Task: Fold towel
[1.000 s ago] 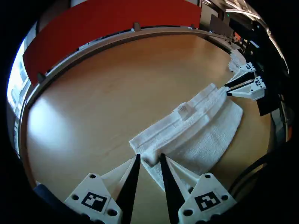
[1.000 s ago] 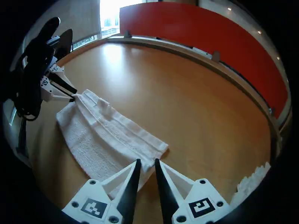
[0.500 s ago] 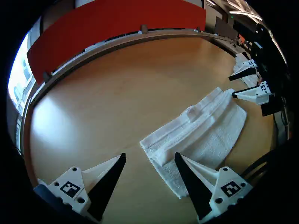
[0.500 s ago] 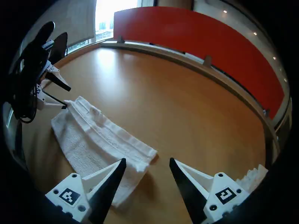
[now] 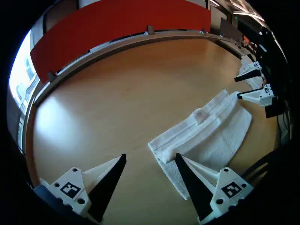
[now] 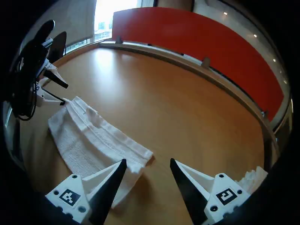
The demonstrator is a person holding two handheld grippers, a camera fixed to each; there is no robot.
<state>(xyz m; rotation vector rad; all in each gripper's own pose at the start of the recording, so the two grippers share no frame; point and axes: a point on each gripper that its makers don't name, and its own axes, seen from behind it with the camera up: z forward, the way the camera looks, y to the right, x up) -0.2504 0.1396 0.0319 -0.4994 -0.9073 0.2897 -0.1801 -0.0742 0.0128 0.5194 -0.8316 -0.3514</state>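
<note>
A white towel [image 5: 210, 131] lies folded into a long strip on the wooden table [image 5: 123, 90]. In the left gripper view my left gripper [image 5: 150, 156] stands open at the strip's near end, with its right finger over the towel's corner. My right gripper [image 5: 237, 88] shows at the far end, open, fingertips just off the cloth. The right gripper view has the towel [image 6: 93, 137] running from my open right gripper [image 6: 148, 161] back to the left gripper [image 6: 66, 93], which is open beside the far corner. Nothing is held.
A red panel [image 5: 120, 22] runs behind the table's raised back edge [image 6: 210, 73]. A second pile of white cloth [image 6: 255, 176] lies at the table's right end, also in the left gripper view as the pile [image 5: 249, 60]. Bright window [image 6: 112, 11] behind.
One second ago both grippers were shut on the towel's end corners. They have since opened and let go, and drawn back slightly. The towel lies flat.
</note>
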